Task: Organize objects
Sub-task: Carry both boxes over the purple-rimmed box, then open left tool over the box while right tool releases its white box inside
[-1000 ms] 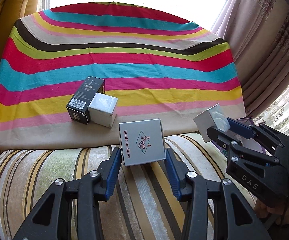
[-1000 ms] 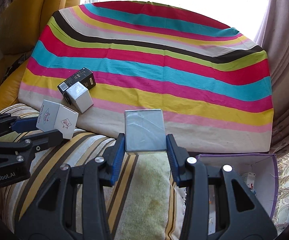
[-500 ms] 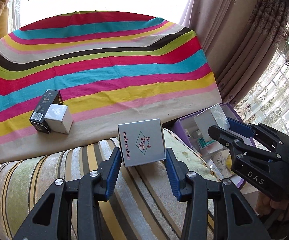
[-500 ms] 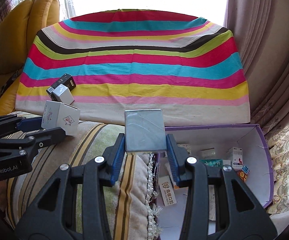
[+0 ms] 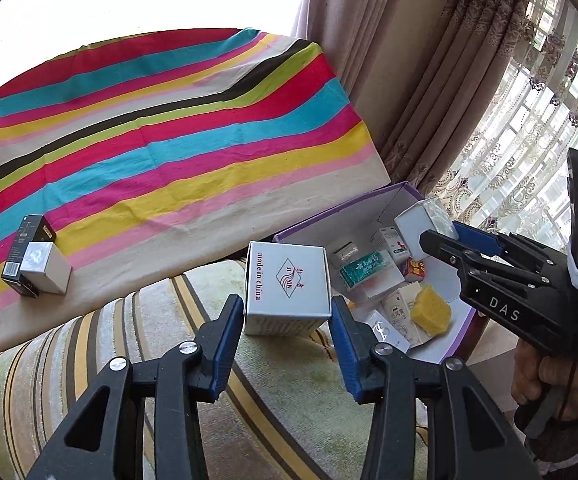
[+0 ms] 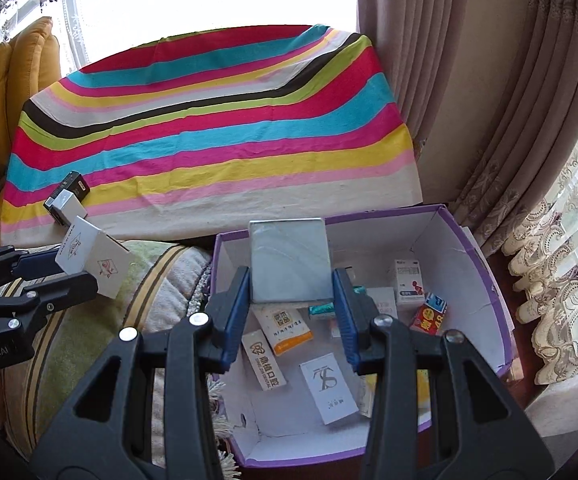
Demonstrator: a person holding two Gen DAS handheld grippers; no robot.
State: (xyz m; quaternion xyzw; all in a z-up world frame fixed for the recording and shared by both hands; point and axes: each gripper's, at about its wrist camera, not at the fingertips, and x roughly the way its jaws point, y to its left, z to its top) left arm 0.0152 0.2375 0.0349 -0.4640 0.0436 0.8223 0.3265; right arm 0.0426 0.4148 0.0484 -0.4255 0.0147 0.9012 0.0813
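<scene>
White "made in china" box (image 5: pixel 287 283): clamped between left gripper (image 5: pixel 287 312) fingers, above striped cushion (image 5: pixel 89 360) edge | silver box (image 6: pixel 289 266): clamped between right gripper (image 6: pixel 291 304) fingers, over purple-rimmed storage box (image 6: pixel 485 276) of small cartons | black carton (image 5: pixel 25 252) and silver carton (image 5: pixel 47 266): touching, on striped cloth (image 5: pixel 169 140)
</scene>
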